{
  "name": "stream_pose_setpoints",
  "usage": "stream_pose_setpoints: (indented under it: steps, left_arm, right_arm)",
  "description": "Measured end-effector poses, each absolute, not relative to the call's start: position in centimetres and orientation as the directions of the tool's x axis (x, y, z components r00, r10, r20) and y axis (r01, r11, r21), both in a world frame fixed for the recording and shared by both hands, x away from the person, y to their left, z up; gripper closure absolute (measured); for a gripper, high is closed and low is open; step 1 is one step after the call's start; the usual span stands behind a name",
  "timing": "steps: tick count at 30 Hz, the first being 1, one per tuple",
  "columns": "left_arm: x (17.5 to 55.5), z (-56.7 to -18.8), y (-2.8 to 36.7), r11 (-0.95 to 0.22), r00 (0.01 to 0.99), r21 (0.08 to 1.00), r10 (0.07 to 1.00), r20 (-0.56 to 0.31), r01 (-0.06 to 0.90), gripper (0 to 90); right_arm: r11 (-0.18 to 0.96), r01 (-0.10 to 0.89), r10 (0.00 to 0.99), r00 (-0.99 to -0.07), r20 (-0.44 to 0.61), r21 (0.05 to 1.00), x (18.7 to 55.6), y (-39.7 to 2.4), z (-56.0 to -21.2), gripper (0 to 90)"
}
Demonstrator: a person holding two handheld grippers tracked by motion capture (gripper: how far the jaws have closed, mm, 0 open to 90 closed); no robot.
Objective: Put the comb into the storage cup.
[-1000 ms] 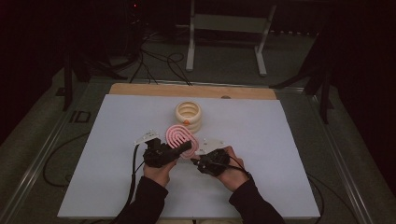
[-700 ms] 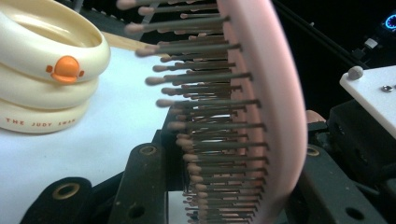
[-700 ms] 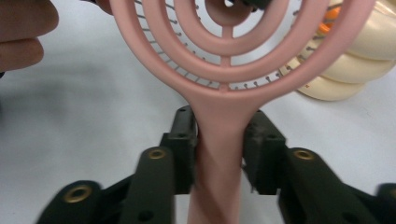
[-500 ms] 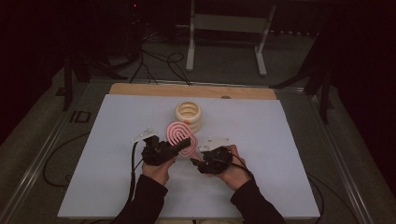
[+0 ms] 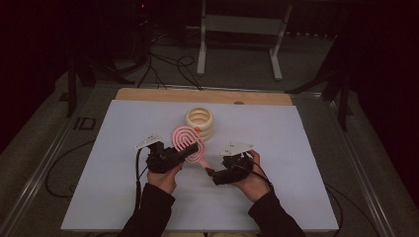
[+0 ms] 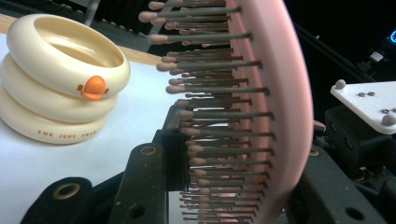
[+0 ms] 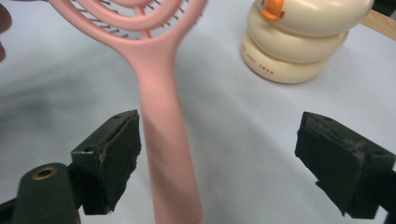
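A pink hairbrush (image 5: pixel 185 139) is held up off the white table, bristles toward a cream ringed pot (image 5: pixel 200 122). My left gripper (image 5: pixel 190 150) is shut on the brush head (image 6: pixel 275 116); its jaws press both sides of it (image 6: pixel 229 196). The pink handle (image 7: pixel 163 130) runs down between the jaws of my right gripper (image 7: pixel 229 158), close beside one pad (image 7: pixel 116 149) and far from the other. These jaws have just been opening and stand open, pressing on nothing. In the high view the right gripper (image 5: pixel 211 174) sits at the handle's end.
The cream pot (image 6: pixel 60 79) with an orange mark (image 7: pixel 299 42) stands just beyond the brush. The white sheet (image 5: pixel 306 148) covers the table, with a wooden strip (image 5: pixel 148 95) at its far edge. A metal stand (image 5: pixel 237 29) and cables lie on the floor behind.
The right gripper's jaws look wider apart around the handle than before. Both hands and the brush stay about where they were.
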State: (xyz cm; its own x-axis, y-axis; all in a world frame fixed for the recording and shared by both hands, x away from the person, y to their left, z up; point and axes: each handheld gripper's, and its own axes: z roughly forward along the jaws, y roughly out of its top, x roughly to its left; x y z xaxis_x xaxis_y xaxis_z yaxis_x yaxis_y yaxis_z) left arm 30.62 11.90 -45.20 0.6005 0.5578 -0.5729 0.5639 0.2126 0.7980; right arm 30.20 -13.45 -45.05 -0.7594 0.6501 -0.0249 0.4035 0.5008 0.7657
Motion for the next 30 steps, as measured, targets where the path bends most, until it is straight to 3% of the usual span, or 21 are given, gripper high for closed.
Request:
stream_pose_setpoints:
  steps: [14,30]
  left_arm:
    - [31.1,-44.8,12.8,0.225,0.590,0.803,0.576,-0.566,0.551,64.4]
    - [31.7,-44.1,13.6,0.215,0.585,0.814,0.600,-0.546,0.540,64.4]
  right_arm:
    - [0.420,0.464,0.713,-0.700,0.032,0.780,30.4,-15.7,-45.8,9.8]
    - [0.326,0.439,0.743,-0.667,0.061,0.837,29.7,-19.5,-46.7,9.9]
